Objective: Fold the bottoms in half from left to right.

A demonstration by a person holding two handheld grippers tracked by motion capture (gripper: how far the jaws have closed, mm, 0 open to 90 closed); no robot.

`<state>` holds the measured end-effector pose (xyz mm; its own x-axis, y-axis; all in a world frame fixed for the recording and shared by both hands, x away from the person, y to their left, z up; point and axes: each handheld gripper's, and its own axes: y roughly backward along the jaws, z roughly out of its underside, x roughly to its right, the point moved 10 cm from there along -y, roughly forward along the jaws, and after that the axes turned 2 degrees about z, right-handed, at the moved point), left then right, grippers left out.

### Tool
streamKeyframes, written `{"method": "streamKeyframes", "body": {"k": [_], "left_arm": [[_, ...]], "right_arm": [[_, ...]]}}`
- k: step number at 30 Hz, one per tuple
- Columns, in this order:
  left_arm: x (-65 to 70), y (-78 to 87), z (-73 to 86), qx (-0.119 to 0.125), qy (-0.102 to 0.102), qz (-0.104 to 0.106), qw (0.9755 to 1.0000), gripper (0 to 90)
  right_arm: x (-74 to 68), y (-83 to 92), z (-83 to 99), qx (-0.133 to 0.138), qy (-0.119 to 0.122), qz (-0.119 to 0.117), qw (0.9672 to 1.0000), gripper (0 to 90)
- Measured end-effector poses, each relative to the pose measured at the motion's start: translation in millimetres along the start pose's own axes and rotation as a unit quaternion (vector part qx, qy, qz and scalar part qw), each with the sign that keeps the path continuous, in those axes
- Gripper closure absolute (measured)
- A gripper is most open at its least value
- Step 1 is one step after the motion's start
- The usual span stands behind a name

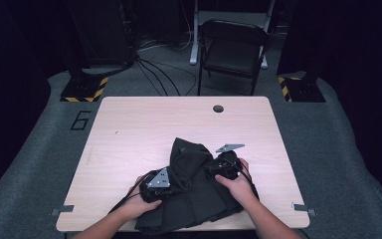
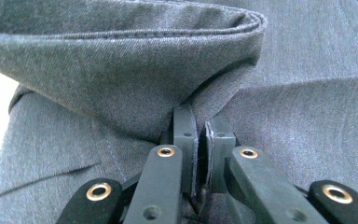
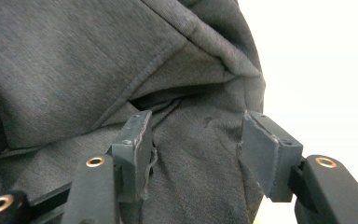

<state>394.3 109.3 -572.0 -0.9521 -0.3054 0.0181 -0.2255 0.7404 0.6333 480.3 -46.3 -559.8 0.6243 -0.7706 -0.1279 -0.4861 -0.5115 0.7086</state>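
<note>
My left gripper (image 2: 199, 140) is pinching a fold of the dark grey garment (image 2: 121, 70): its two pads are sitting pressed together with only a thin layer of cloth caught between them, and a stitched hem is curling over just above the pinch. My right gripper (image 3: 196, 149) is standing with its jaws spread; the garment (image 3: 98, 60) is lying between and behind the pads, but neither pad is pressing into it, so I am reading that grip as let go.

In the high view, I am seeing the left gripper (image 1: 160, 182) resting on the left part of the garment (image 1: 194, 194), with the left hand (image 1: 138, 203) wrapped behind it near the table's front edge. The right gripper (image 1: 225, 166) is sitting on the right part of the cloth, the right hand (image 1: 238, 185) just behind it. The garment is lying bunched in the near middle of the pale wooden table (image 1: 144, 129), a peak of it pointing toward the far side and its lower edge hanging slightly over the front edge.

Beyond the table a dark folding chair (image 1: 233, 50) is standing on the grey floor.
</note>
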Motion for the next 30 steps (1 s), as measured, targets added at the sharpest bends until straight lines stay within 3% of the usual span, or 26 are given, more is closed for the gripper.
{"method": "streamKeyframes", "body": {"k": [6,15,23,30], "left_arm": [[-0.7,-0.3,2.8,0.017,0.021,0.004,0.9996,85.6],[-0.3,-1.3,4.3,0.022,0.027,0.000,0.9994,85.7],[-0.1,-2.2,5.2,0.030,0.032,0.000,0.9991,85.6],[-0.3,-2.0,5.7,0.029,0.031,0.001,0.9991,85.6]], "right_arm": [[-1.8,-4.5,5.2,-0.013,0.005,0.000,0.9999,42.5],[-1.9,-0.9,-0.6,-0.006,-0.010,-0.011,0.9999,38.6],[-15.7,7.5,-21.2,0.012,0.003,-0.036,0.9993,30.7],[-26.7,9.8,-48.9,0.030,0.040,-0.042,0.9979,24.8]]}}
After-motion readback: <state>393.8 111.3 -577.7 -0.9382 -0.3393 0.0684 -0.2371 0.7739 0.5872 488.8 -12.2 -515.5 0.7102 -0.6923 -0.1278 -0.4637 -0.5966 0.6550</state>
